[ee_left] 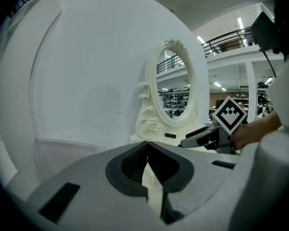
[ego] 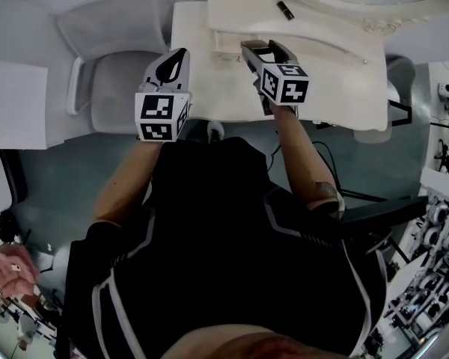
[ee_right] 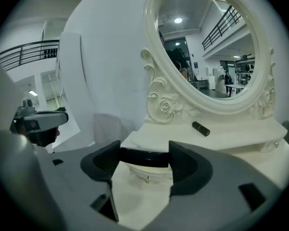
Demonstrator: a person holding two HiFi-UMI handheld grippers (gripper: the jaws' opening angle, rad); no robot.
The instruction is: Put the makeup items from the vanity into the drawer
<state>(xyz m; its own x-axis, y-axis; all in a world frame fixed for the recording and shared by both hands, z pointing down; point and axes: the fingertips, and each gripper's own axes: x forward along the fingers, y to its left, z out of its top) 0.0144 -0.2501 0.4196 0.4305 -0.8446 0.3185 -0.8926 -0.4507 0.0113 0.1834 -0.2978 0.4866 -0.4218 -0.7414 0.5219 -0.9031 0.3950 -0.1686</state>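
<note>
In the head view the right gripper (ego: 260, 47) is held over the vanity (ego: 322, 73). The lipstick (ego: 285, 10) lies ahead, slanted, and the left gripper (ego: 178, 57) is farther from it. In the left gripper view the jaws are pressed together, empty. In the right gripper view a black case (ee_right: 144, 157) is clamped across wide jaws, with the drawer (ee_right: 145, 174) just beyond. Whether the drawer is open cannot be made out.
</note>
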